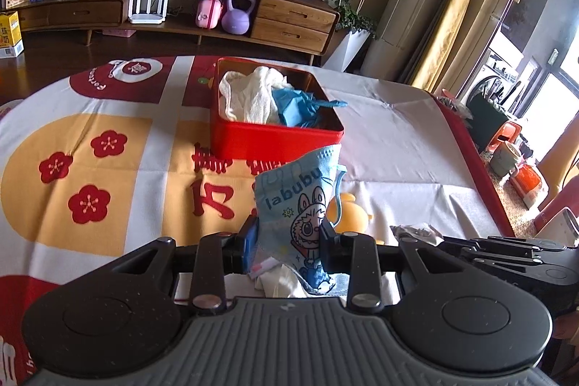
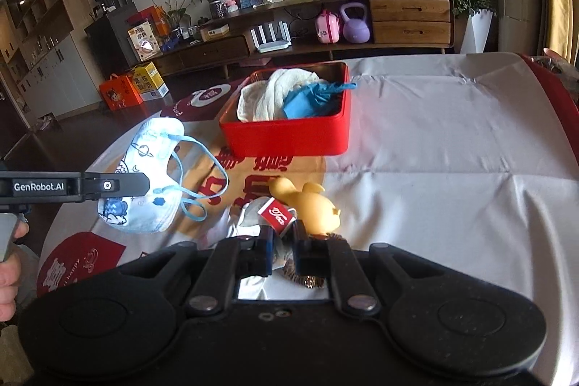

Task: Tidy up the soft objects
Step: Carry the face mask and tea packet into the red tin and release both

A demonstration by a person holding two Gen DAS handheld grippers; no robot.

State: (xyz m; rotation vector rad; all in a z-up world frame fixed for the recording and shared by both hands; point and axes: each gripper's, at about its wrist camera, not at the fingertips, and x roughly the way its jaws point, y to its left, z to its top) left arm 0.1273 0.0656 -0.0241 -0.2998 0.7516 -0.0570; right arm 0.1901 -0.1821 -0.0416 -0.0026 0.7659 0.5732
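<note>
The left gripper (image 1: 287,236) clamped a printed blue face mask (image 1: 298,201), held above the patterned tablecloth (image 1: 108,169). The right gripper (image 2: 282,250) had pinched shut on a tea bag (image 2: 277,214). Beyond stood a red tin (image 2: 286,136) holding white cloth (image 2: 269,94) and a blue glove (image 2: 309,96). A wooden sideboard (image 2: 409,20) lined the far wall.

Tin box (image 2: 286,136) far on the worktop (image 2: 452,169), towel (image 2: 267,96) and glove (image 2: 307,98) in it, face mask (image 2: 152,176) near left, tea bag (image 2: 277,214) near middle, sideboard (image 2: 409,20) behind.
</note>
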